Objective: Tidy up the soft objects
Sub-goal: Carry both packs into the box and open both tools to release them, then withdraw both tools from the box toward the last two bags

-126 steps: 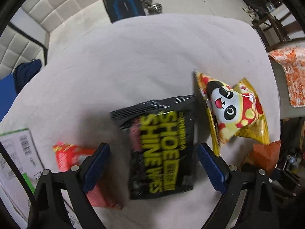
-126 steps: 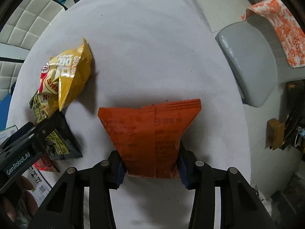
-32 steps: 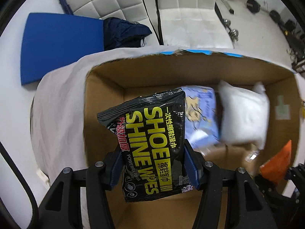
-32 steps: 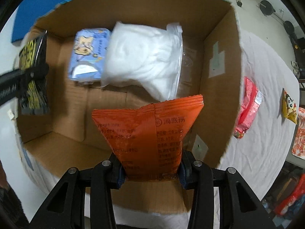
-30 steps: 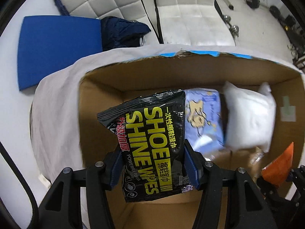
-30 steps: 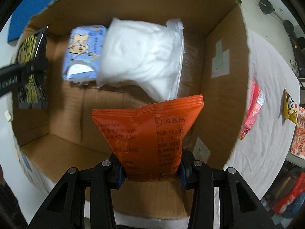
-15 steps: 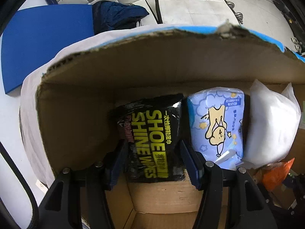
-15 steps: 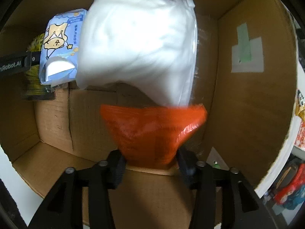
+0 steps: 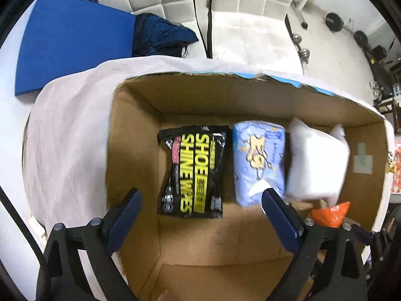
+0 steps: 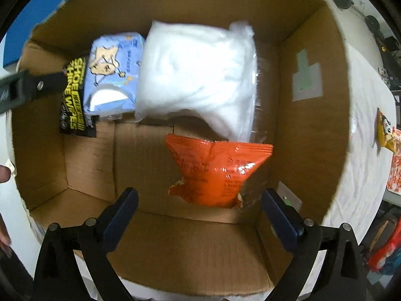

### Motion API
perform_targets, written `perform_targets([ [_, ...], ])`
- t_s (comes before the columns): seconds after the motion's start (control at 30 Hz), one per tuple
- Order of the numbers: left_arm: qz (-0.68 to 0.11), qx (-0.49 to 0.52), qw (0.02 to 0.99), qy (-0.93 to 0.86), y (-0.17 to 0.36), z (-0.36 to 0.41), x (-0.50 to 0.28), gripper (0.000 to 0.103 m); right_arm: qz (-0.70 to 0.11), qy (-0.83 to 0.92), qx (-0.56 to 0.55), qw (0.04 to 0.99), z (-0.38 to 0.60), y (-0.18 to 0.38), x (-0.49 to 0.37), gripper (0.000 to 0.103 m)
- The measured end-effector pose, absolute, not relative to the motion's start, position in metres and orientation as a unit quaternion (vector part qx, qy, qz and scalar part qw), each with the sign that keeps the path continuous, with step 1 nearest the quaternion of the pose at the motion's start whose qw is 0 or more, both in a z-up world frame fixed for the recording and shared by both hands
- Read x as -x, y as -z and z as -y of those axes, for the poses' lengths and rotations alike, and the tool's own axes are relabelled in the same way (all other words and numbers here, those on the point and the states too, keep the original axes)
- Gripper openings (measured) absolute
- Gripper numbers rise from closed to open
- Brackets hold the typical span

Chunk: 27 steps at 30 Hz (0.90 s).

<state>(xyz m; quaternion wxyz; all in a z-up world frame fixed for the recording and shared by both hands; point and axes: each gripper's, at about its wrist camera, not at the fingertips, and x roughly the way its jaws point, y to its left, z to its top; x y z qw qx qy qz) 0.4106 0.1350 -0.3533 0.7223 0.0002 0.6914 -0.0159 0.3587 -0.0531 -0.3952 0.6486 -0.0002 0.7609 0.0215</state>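
Note:
A cardboard box (image 9: 130, 150) stands on the white-covered table; it also shows in the right wrist view (image 10: 308, 130). On its floor lie a black shoe wipes pack (image 9: 194, 173), a light blue tissue pack (image 9: 259, 160) and a white soft bag (image 9: 317, 165). An orange snack bag (image 10: 218, 170) lies in front of the white bag (image 10: 198, 77). My left gripper (image 9: 200, 215) is open and empty above the black pack. My right gripper (image 10: 199, 213) is open and empty above the orange bag. The black pack (image 10: 75, 92) and blue pack (image 10: 112, 70) also show in the right wrist view.
A yellow snack bag (image 10: 384, 130) lies on the table cloth (image 10: 363, 150) right of the box. White padded chairs (image 9: 195, 2), a blue mat (image 9: 70, 37) and a dark blue cloth (image 9: 160, 35) lie beyond the table. Weights (image 9: 334, 22) sit on the floor.
Both grippers have opened and let go: the black pack and the orange bag now lie on the box floor. Both grippers have drawn back up from the box.

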Motion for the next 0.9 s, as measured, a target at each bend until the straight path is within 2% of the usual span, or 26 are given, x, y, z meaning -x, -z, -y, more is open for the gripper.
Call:
perform_targets([
  [0.07,-0.683,-0.005,0.73,0.019,0.344,-0.136,-0.395,0.099,-0.753,-0.019,-0.003,0.658,0.058,0.386,-0.353,0.103],
  [0.63,-0.597,0.006,0.802,0.01,0.264,-0.123,-0.288,0.099,-0.677,-0.019,-0.015,0.736,0.073,0.308,-0.287,0.103],
  [0.9,-0.565,0.013,0.825,0.004,0.221,-0.125,-0.246,0.099,-0.641,-0.032,-0.026,0.766,0.081,0.252,-0.254,0.103],
])
